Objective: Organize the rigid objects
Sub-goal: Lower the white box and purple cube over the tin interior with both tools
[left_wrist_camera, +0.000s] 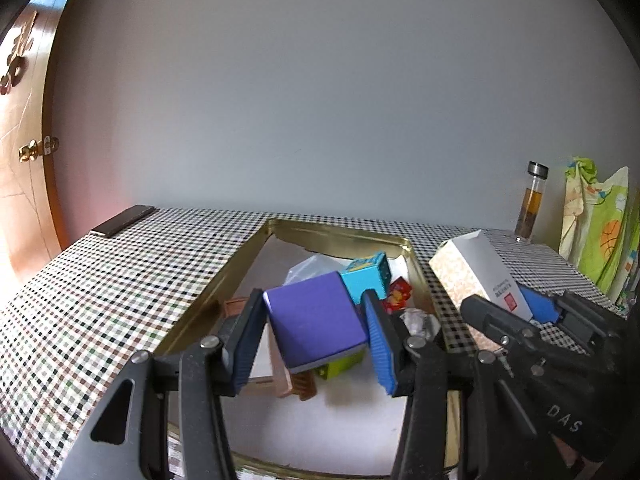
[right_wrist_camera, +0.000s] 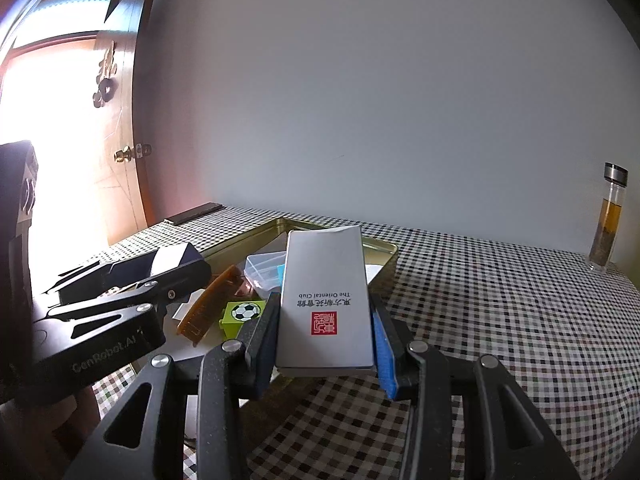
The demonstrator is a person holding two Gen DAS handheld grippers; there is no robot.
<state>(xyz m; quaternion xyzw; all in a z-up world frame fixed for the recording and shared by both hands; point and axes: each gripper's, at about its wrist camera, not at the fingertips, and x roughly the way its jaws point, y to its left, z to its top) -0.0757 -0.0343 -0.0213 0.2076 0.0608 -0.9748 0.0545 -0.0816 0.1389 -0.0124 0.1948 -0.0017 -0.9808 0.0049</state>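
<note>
My left gripper (left_wrist_camera: 316, 328) is shut on a purple box (left_wrist_camera: 316, 318) and holds it tilted over the gold tin tray (left_wrist_camera: 224, 280). My right gripper (right_wrist_camera: 325, 332) is shut on a white box with a red seal (right_wrist_camera: 326, 300), just right of the tray's right rim; the box also shows in the left wrist view (left_wrist_camera: 476, 276). In the tray lie a cyan box (left_wrist_camera: 368, 276), a red packet (left_wrist_camera: 398, 294), a green football box (right_wrist_camera: 242, 314), a brown comb (right_wrist_camera: 212, 304) and a clear plastic case (right_wrist_camera: 264, 270).
The table has a checked cloth (right_wrist_camera: 500, 320). A glass bottle with amber liquid (right_wrist_camera: 608, 220) stands at the back right. A dark flat bar (left_wrist_camera: 122, 221) lies at the back left corner. A green printed bag (left_wrist_camera: 596, 224) stands at the far right. A wooden door (right_wrist_camera: 116, 120) is on the left.
</note>
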